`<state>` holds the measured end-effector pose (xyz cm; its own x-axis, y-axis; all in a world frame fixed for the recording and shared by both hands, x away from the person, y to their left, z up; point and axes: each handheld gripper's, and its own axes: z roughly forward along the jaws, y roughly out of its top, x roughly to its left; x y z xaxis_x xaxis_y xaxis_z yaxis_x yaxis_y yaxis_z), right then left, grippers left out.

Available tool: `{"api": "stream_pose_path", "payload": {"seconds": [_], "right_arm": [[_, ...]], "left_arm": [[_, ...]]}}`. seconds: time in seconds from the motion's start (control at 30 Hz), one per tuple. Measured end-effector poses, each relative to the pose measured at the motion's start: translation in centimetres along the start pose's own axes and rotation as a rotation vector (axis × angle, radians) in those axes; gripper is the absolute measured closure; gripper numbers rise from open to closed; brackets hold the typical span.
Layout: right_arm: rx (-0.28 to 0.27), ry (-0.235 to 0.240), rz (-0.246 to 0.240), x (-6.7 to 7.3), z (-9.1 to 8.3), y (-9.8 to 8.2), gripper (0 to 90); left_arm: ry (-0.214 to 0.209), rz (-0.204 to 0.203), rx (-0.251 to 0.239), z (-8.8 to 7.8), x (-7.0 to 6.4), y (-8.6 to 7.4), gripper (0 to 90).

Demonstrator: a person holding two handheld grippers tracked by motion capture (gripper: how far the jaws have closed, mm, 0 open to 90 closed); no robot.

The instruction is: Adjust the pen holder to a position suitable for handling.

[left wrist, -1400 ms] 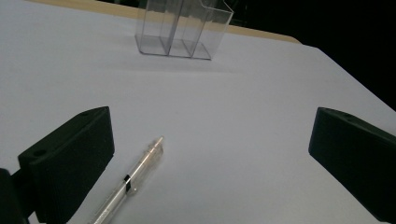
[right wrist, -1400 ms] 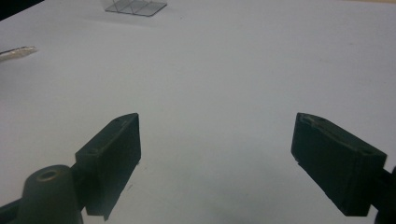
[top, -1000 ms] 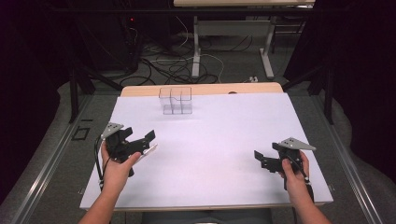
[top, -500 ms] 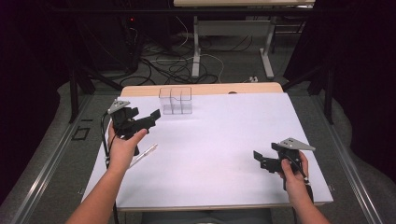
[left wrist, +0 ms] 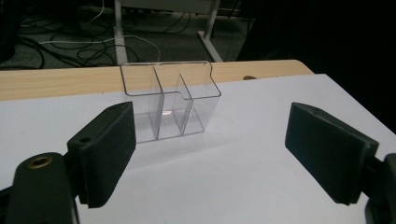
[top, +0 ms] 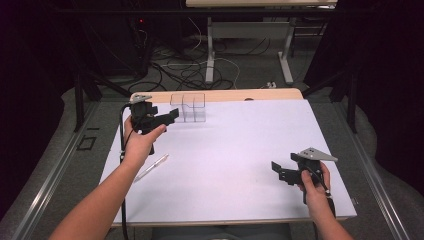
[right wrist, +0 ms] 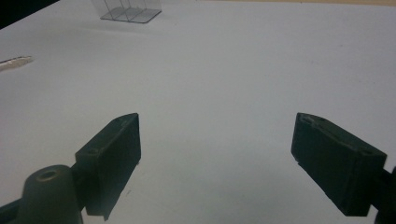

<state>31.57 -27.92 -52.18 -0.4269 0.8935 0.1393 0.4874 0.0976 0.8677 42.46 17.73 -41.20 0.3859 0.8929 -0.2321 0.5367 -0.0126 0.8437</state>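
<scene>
A clear plastic organiser [top: 188, 107] with several compartments stands upright at the back of the white tabletop [top: 235, 150]. My left gripper [top: 172, 115] hovers just left of it, lifted off the table and aimed at it. In the left gripper view the organiser [left wrist: 168, 105] stands a little ahead of the left gripper [left wrist: 210, 149]; its jaws have just been closing slightly but stand open with nothing between them. A silvery pen [top: 152, 166] lies on the table near my left forearm. My right gripper [top: 277, 172] rests open and empty at the front right, facing the bare white surface [right wrist: 217, 158].
A strip of bare wood [top: 250, 95] runs along the table's back edge behind the organiser. Beyond it are a desk frame and cables on the floor [top: 200, 70]. The pen [right wrist: 14, 62] and organiser [right wrist: 130, 9] lie far off in the right gripper view.
My left hand has risen and moved from the front left toward the back, up to the organiser. The pen stays on the table. The right hand has not moved.
</scene>
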Motion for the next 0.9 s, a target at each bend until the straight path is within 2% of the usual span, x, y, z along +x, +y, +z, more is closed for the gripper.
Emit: {"api": "stream_pose_path", "payload": {"seconds": [0.13, 0.3, 0.33, 0.5, 0.67, 0.73, 0.77, 0.9], "right_arm": [[0.004, -0.002, -0.001, 0.0, 0.0, 0.0, 15.3], [0.004, 0.002, -0.003, 0.1, 0.1, 0.0, 15.3], [0.006, 0.000, -0.005, 0.1, 0.1, 0.0, 15.3], [0.005, 0.001, -0.001, 0.0, 0.1, -0.1, 15.3], [0.003, 0.003, 0.002, 0.1, 0.1, -0.1, 15.3], [0.004, 0.005, 0.000, 0.1, 0.1, -0.1, 15.3], [0.006, 0.007, -0.002, 0.1, 0.2, -0.1, 15.3], [0.011, 0.016, -0.006, 0.3, 0.3, -0.1, 15.3]], "left_arm": [[0.014, 0.021, 0.031, 1.0, -0.3, 0.9, 18.6], [0.027, 0.029, 0.033, 1.9, -0.4, 1.7, 22.5], [0.036, 0.043, 0.035, 2.3, -0.5, 2.1, 22.6], [0.062, 0.056, 0.041, 3.1, -0.5, 2.9, 25.4], [0.083, 0.057, 0.032, 4.0, -0.3, 3.3, 29.5], [0.099, 0.060, 0.045, 4.8, -0.2, 3.3, 31.0], [0.105, 0.052, 0.034, 5.2, -0.2, 3.3, 31.3], [0.116, 0.045, 0.045, 6.1, 0.0, 3.3, 33.1]]}}
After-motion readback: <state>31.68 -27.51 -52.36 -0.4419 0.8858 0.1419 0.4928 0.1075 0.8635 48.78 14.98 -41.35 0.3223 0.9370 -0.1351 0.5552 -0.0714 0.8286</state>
